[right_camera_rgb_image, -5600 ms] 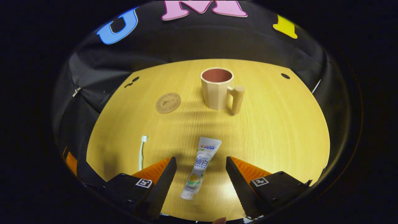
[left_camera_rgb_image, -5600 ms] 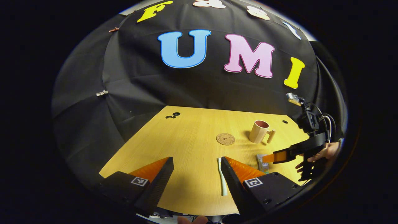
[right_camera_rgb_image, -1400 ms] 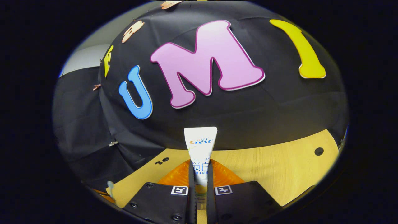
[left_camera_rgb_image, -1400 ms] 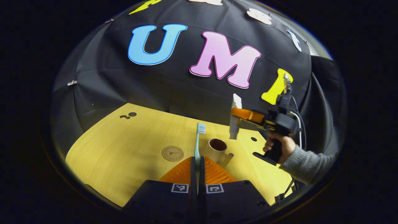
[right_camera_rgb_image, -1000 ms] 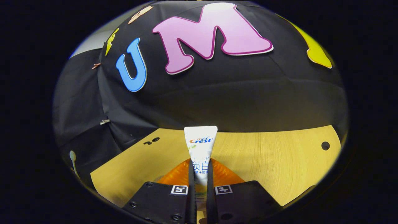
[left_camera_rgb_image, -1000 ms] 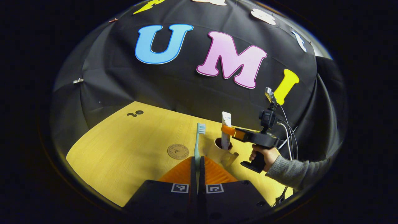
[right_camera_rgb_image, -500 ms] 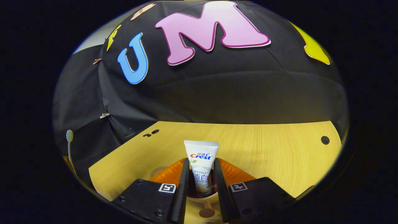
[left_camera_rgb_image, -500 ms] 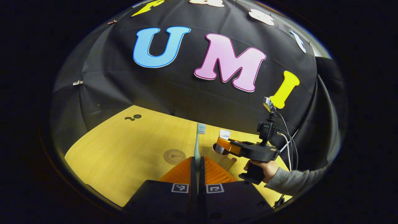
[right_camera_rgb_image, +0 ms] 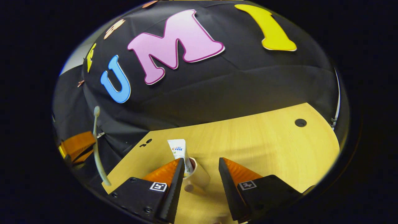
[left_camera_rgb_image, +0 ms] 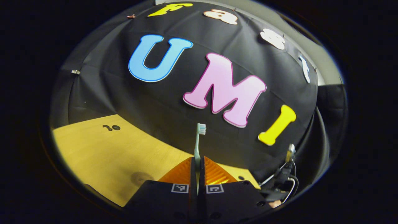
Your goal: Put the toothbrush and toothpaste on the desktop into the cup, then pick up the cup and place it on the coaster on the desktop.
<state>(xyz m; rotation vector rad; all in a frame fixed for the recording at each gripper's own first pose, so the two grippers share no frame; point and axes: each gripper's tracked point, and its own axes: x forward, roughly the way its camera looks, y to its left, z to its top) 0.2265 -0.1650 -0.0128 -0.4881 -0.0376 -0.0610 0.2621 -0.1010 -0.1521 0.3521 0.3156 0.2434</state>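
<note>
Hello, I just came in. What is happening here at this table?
A person works with two handheld grippers over a yellow wooden desktop. The left gripper is shut on a pale green toothbrush, held upright with its bristles on top. The right gripper is open, and the white toothpaste tube stands in the beige cup between its fingers. The toothbrush is not yet in the cup.

Toothbrush (left_camera_rgb_image: 197, 143) handle hidden between the left claw's (left_camera_rgb_image: 198, 165) fingers.
</note>
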